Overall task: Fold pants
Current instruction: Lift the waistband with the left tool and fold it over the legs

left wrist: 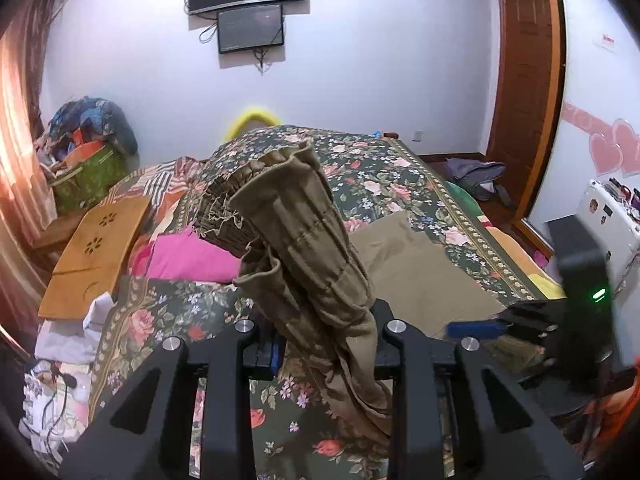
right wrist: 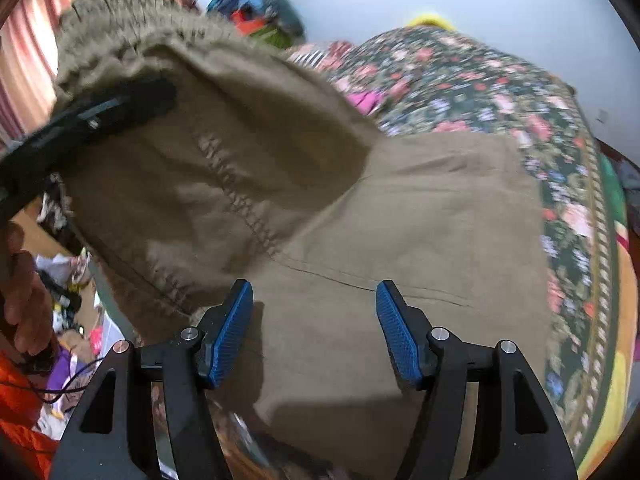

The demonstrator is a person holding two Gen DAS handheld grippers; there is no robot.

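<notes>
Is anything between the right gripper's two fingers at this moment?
No. In the right wrist view the right gripper is open above the khaki pants, with nothing clamped; only their fabric shows behind the gap.

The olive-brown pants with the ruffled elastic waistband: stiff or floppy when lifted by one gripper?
Likely floppy: the olive-brown pants droop and bunch from the left gripper, which is shut on them. Probably light, since that single pinch lifts the waistband end. The rest lies flat on the floral bedspread, under the open right gripper.
</notes>
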